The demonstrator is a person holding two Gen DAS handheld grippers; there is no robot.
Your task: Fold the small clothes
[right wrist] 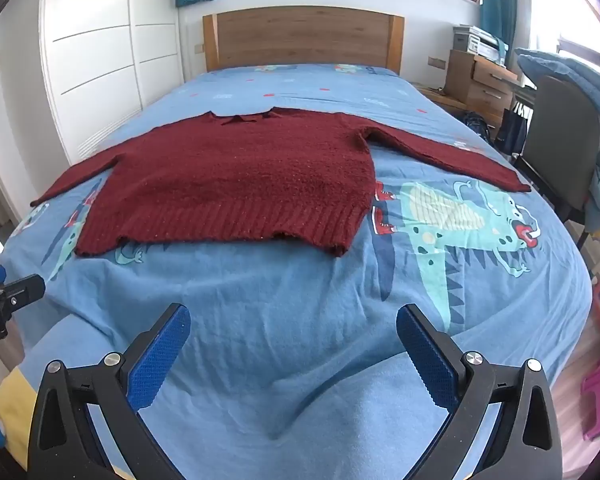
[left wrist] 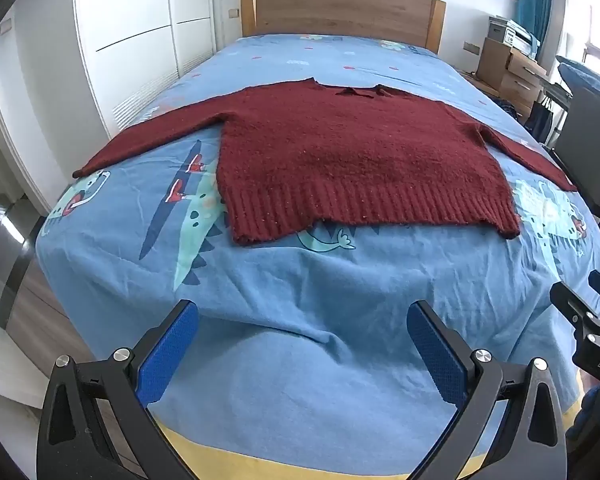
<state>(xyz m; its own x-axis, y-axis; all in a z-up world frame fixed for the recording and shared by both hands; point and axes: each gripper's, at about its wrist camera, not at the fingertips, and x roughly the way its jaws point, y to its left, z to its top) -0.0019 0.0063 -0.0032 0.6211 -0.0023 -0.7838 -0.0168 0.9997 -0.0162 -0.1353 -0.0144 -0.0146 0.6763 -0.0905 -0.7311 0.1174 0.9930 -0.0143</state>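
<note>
So: bed (left wrist: 300, 380) with blue dinosaur sheet fills both views. Red knit sweater (left wrist: 360, 160) lies flat mid-bed, sleeves spread out to both sides, ribbed hem nearest, collar toward headboard (left wrist: 340, 8). Left gripper (left wrist: 300, 320) and right gripper (right wrist: 294, 322) hover over bare sheet short of hem, jaws spread wide, nothing between pads. Judged step: first reach. Best start likely sleeves (one per gripper), pinching near cuffs, folding inward across body, keeping knit flat, unstretched.

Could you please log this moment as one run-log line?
stage: before first fold | sweater: flat on bed, sleeves spread | left tool: open, empty | right tool: open, empty
</note>
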